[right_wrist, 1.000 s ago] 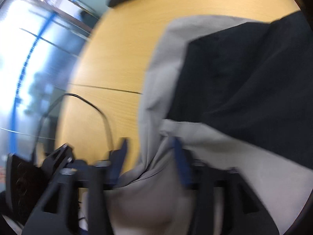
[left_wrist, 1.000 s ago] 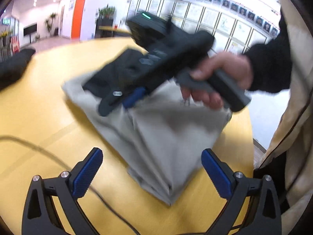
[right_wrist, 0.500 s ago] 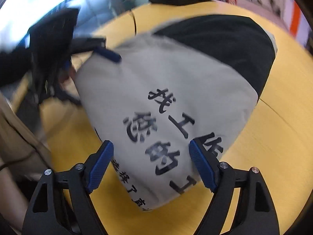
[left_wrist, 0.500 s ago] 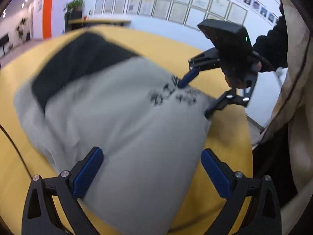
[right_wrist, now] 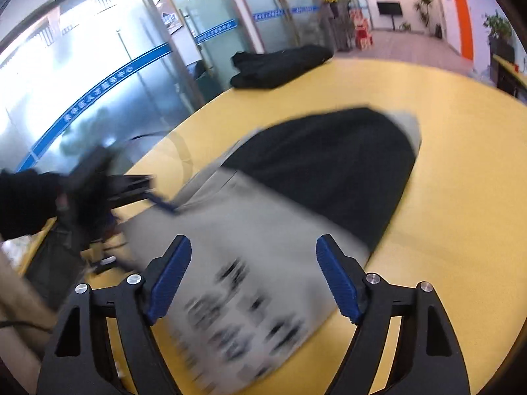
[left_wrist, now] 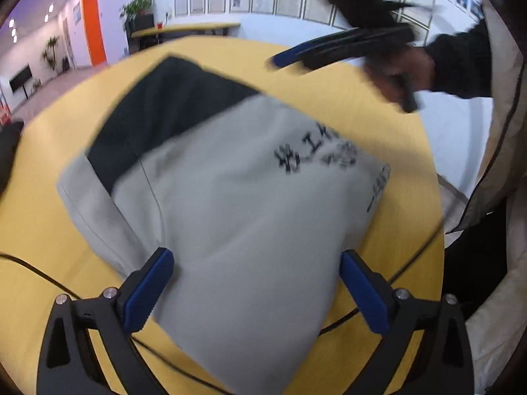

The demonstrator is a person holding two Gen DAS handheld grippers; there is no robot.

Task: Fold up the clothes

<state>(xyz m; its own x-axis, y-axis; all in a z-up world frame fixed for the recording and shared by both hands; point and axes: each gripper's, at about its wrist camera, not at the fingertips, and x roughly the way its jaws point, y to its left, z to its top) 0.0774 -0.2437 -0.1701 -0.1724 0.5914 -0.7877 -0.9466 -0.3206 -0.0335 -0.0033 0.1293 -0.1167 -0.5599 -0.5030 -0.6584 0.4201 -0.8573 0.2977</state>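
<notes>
A folded grey garment with a black upper panel and black printed characters lies flat on the round yellow table. It also shows in the right wrist view. My left gripper is open and empty, hovering over the garment's near edge. My right gripper is open and empty above the printed end. In the left wrist view the right gripper is raised off the cloth at the upper right. In the right wrist view the left gripper is blurred beside the garment's left edge.
A dark garment lies at the table's far edge. A thin black cable runs over the tabletop near the left gripper. The person's beige coat is close on the right. Glass doors stand beyond the table.
The garment was flipped so its printed grey side faces up. The right gripper released the cloth, opened and lifted away; both grippers pulled back slightly.
</notes>
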